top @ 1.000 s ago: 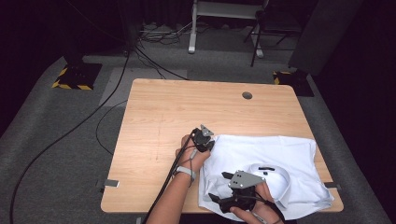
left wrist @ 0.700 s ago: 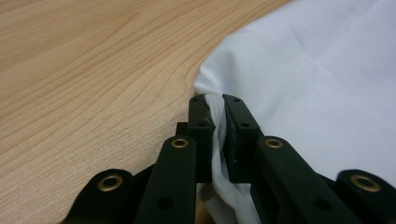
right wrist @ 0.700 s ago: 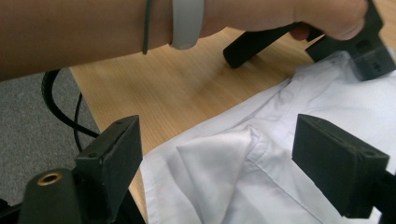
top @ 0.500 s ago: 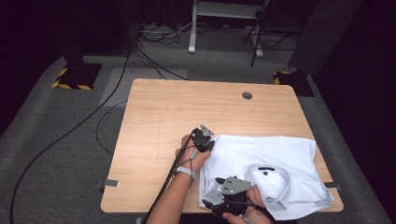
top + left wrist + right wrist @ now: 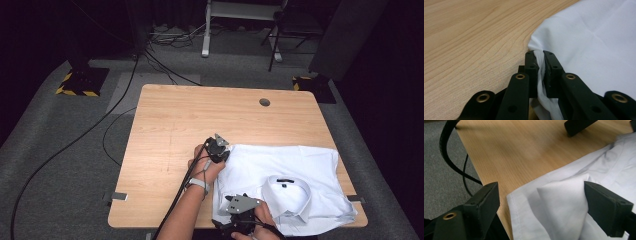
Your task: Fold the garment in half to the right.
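Note:
A white collared shirt (image 5: 300, 165) lies folded on the near right part of the wooden table (image 5: 200, 115), collar up. My left gripper (image 5: 224, 154) sits at the shirt's far left corner. In the left gripper view it (image 5: 541, 72) is shut, with a pinch of the white cloth (image 5: 599, 50) squeezed between the pads. My right gripper (image 5: 232, 217) hovers at the table's near edge over the shirt's near left corner. In the right gripper view it (image 5: 541, 202) stands wide open, a raised fold of the shirt (image 5: 564, 202) between its jaws and touching neither.
Bare wood covers the table's left and far half, with a cable hole (image 5: 264, 102) at the far right. Black cables (image 5: 75, 145) trail over the grey floor on the left. A metal stand (image 5: 205, 50) and striped floor blocks (image 5: 75, 85) lie beyond the table.
My right gripper has slid toward the near table edge and slightly left, and has sunk closer to the shirt. The left gripper has kept still on its corner.

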Demonstrator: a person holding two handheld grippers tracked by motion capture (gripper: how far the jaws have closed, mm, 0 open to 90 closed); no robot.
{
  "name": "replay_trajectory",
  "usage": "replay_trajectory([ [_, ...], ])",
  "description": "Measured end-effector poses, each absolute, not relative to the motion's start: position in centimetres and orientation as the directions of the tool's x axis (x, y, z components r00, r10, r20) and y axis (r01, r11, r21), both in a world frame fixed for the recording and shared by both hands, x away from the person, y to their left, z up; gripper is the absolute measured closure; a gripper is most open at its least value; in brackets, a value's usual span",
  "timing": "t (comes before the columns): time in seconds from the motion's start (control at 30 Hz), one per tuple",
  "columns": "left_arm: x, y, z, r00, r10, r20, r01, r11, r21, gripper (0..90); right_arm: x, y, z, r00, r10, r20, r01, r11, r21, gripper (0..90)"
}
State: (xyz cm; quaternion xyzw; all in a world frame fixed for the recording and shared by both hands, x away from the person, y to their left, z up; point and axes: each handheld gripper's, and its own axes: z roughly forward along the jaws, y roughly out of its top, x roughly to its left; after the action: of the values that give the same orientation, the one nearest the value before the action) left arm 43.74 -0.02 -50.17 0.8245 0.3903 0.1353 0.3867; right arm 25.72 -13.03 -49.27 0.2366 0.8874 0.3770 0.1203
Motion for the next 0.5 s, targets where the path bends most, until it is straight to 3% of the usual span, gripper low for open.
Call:
replay_trajectory([
  [0.5, 43.74, -0.03, -50.17, 0.658, 0.749, -0.080, 0.540, -0.394, 0.744, 82.5, 25.14, -12.37, -50.20, -0.850, 0.522, -0.064, 0.327, 0.620, 0.713, 15.1],
])
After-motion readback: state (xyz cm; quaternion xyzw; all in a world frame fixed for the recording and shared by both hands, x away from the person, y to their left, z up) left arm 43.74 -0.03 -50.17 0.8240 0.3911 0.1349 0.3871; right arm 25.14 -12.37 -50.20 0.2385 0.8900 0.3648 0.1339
